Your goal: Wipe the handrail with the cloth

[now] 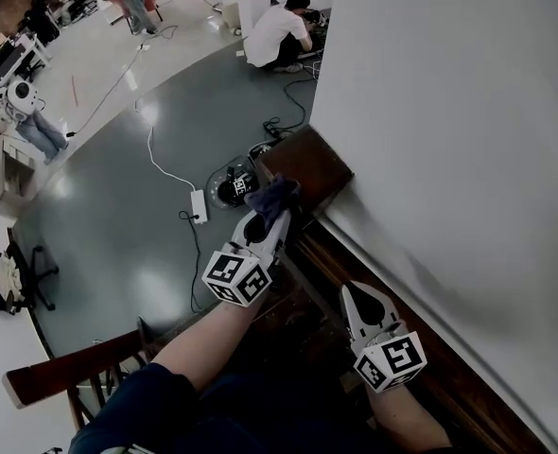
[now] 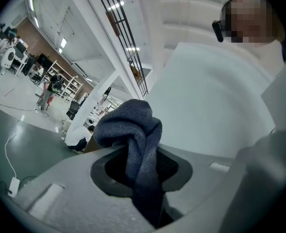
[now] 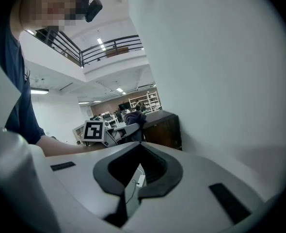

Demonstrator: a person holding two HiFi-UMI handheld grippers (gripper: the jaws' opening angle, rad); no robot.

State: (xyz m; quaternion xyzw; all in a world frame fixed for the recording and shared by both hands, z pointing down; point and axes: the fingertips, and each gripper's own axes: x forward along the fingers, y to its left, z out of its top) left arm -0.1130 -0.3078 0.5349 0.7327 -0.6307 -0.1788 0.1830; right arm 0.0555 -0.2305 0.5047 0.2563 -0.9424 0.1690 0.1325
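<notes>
At the frame's centre, the left gripper (image 1: 270, 216) was clamped on the dark cloth (image 1: 272, 195) beside the wooden handrail (image 1: 309, 165). The right gripper (image 1: 363, 301), lower right, had its jaws together, holding nothing.

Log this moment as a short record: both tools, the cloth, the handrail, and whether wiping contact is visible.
left tool: shut on the dark blue knitted cloth, which bunches out past the jaws
right tool: jaws almost together, nothing between them, nearer the person
dark brown wooden handrail: runs along the white wall up to a square wooden post top
cloth position: at the post end of the rail
wiping contact: cannot tell
below: grey floor with a white power strip
</notes>
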